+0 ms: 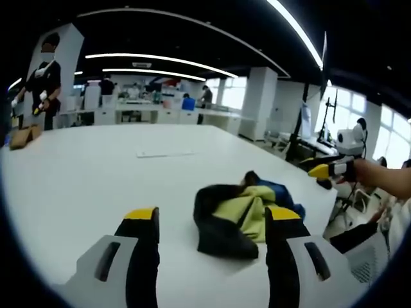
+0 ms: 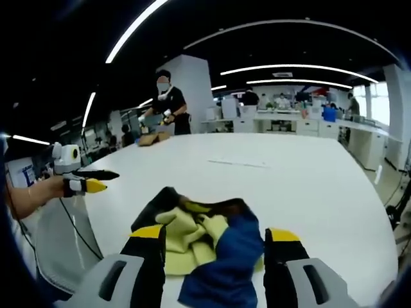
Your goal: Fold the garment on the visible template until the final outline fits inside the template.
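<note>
Two grippers are held over a big white table point(image 1: 96, 173), and both have their jaws spread wide with nothing between them. In the left gripper view, the left gripper point(image 1: 212, 221) has black jaws with yellow tips, and it hangs above the table, just in front of the garment point(image 1: 247, 215). The garment is a crumpled heap on the table, not flat. It is black, yellow-green and blue. Its black part is nearest the camera, and the blue part is at the far side. The right gripper point(image 1: 329, 172) comes in from the right edge of this view, held by a hand point(image 1: 385, 178), up in the air past the table edge and well apart from the garment.

In the right gripper view, the right gripper point(image 2: 218, 240) hangs close above the garment point(image 2: 205, 250). Here the blue part lies nearest, between the two jaws, and the yellow-green part is to the left of it. The left gripper point(image 2: 90, 181) shows at the left, held by a hand point(image 2: 38, 192), off the side of the table point(image 2: 308, 186).

One thin pale strip point(image 2: 234, 163) lies flat on the table farther away. Beyond the table stands a person point(image 2: 166, 102) in black, with brown things point(image 2: 151, 138) on the table near them.
</note>
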`<action>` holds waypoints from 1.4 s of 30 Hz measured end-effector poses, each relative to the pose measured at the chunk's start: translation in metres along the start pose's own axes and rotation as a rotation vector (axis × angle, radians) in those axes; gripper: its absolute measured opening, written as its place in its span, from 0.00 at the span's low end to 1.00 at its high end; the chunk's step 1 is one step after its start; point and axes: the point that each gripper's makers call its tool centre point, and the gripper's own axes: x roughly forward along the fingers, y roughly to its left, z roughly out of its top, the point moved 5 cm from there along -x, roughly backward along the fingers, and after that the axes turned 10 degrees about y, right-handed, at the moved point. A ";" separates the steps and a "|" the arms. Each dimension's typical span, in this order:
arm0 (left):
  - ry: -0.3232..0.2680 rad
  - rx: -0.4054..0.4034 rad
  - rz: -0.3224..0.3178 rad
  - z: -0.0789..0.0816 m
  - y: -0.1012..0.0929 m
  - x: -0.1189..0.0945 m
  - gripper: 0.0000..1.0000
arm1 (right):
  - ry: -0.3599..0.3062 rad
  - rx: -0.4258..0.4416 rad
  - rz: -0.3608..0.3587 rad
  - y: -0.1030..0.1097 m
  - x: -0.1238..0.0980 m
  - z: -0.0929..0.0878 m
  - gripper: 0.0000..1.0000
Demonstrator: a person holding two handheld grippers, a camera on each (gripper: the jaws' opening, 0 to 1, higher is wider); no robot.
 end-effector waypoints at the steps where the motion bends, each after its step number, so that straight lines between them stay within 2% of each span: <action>1: 0.000 -0.002 -0.002 0.000 0.001 0.002 0.60 | -0.005 0.017 0.002 -0.002 0.002 0.001 0.55; 9: 0.023 0.028 -0.018 0.004 0.005 0.020 0.52 | 0.029 0.009 -0.025 -0.022 0.019 0.006 0.37; 17: 0.039 0.012 -0.039 0.005 0.010 0.041 0.46 | 0.070 0.000 -0.018 -0.032 0.042 0.008 0.32; 21: 0.063 0.006 -0.038 0.000 0.014 0.051 0.44 | 0.101 -0.023 -0.011 -0.038 0.055 0.007 0.28; 29: 0.112 0.011 -0.046 -0.006 0.022 0.076 0.40 | 0.179 -0.065 -0.013 -0.056 0.079 -0.003 0.21; 42: 0.180 0.050 -0.056 -0.015 0.031 0.111 0.32 | 0.262 -0.122 -0.007 -0.067 0.106 -0.015 0.13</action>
